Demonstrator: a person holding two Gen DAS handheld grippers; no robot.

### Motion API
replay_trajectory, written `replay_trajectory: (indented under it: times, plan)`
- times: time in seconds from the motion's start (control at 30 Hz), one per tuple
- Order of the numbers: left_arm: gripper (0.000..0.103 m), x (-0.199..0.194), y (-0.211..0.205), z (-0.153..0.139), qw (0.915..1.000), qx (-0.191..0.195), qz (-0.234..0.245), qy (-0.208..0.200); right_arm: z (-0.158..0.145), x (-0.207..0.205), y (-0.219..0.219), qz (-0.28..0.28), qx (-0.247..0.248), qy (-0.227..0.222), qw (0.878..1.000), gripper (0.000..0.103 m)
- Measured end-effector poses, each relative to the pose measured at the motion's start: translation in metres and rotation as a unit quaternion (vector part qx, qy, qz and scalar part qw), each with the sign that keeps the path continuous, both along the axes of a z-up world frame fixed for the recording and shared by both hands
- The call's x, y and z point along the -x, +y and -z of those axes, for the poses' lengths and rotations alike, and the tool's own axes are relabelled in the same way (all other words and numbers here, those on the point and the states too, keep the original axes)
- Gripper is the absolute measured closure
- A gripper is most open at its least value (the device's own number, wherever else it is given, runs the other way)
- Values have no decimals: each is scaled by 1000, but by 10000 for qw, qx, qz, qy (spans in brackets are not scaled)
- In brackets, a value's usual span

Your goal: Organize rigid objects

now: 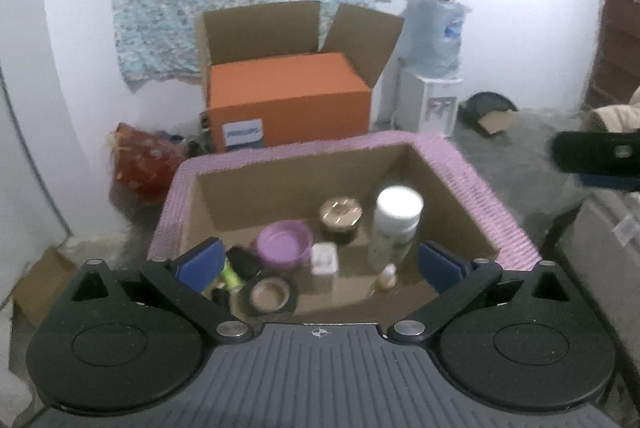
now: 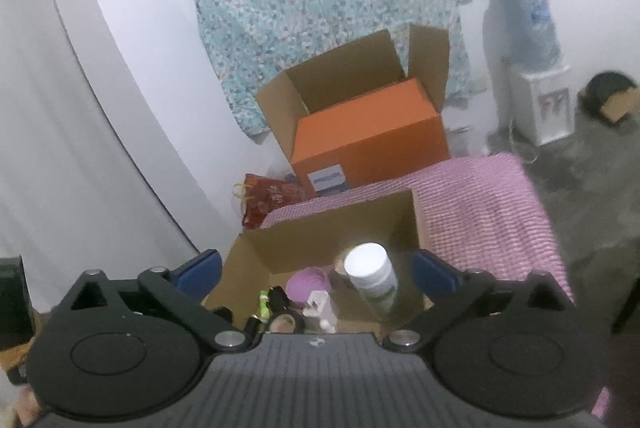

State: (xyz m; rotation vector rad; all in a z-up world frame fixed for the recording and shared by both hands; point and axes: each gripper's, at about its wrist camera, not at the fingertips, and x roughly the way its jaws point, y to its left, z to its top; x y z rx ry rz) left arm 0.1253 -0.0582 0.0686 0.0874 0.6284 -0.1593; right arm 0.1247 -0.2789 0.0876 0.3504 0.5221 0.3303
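Jaws apart on my left gripper [image 1: 320,264] and right gripper [image 2: 318,274] (both empty); hazard: descending carelessly could topple the tall white-capped bottle [image 1: 394,228] inside the box [image 1: 480,187].

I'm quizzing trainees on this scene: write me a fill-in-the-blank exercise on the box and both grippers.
1. The tall bottle in the cardboard box has a ____ cap.
2. The bowl left of that bottle is ____ in colour.
3. The left gripper and the right gripper both stand ____, holding nothing.
4. The carton behind the box is ____.

Missing words: white; purple; open; orange
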Motion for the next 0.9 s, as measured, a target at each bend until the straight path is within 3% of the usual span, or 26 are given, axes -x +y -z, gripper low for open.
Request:
replay_trajectory:
  times: [0.23, 0.37, 0.63, 0.9]
  plan:
    - [0, 22, 12, 5, 9997, 186, -87, 132, -12, 50, 3, 244, 582, 40, 9980, 0]
    - [0, 28, 19, 16, 9988, 332, -278, 213, 3, 62, 23, 231, 829, 263, 9959, 0]
    - [0, 17, 44, 37, 9909, 848, -870, 571, 49, 40, 70, 461, 1641, 339, 9848, 0]
    - [0, 7, 42, 42, 9928, 473, -997, 455, 63, 2, 87, 565, 1716, 535, 9821, 0]
